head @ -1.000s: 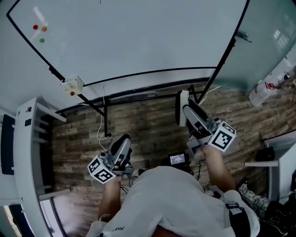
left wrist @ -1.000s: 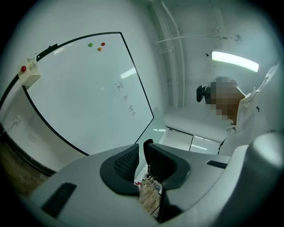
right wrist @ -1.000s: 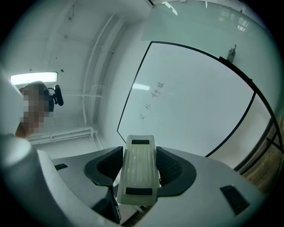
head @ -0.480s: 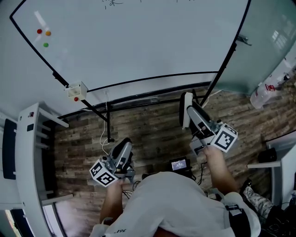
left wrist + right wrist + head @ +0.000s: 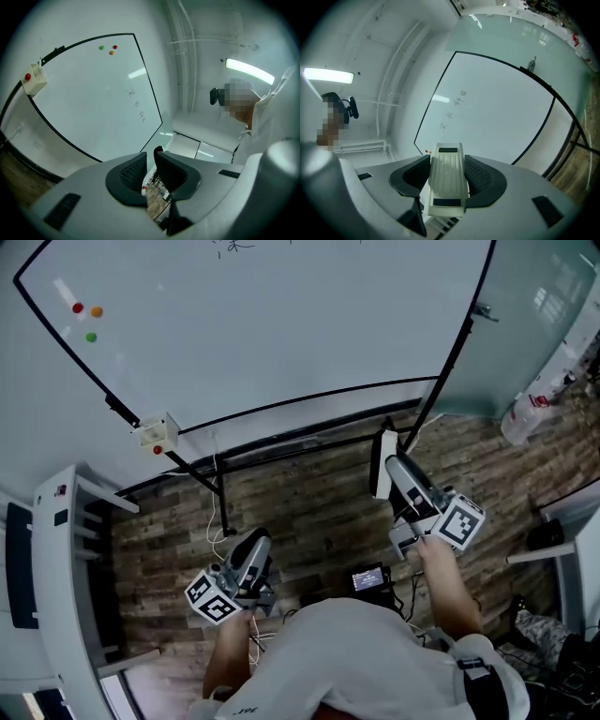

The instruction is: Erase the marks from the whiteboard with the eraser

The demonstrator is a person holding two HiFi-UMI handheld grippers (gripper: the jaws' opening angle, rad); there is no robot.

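Observation:
The whiteboard (image 5: 281, 324) stands ahead of me, with dark handwritten marks (image 5: 232, 245) just showing at the top edge of the head view. In the gripper views the same marks (image 5: 454, 110) (image 5: 136, 101) sit mid-board. My right gripper (image 5: 392, 468) is shut on a white eraser (image 5: 447, 180), which points up toward the board from below its lower right corner. Low at the left, away from the board, my left gripper (image 5: 255, 549) has its jaws nearly together with nothing between them.
Red (image 5: 77, 307), orange (image 5: 96, 311) and green (image 5: 90, 336) magnets sit at the board's upper left. A small white box with a red button (image 5: 155, 432) hangs on the frame. A white shelf unit (image 5: 56, 549) stands left. The stand's legs (image 5: 220, 488) cross the wood floor.
The view has tilted up, bringing the marks into sight at the top edge. Both grippers sit slightly lower in the picture. The right gripper still holds the eraser.

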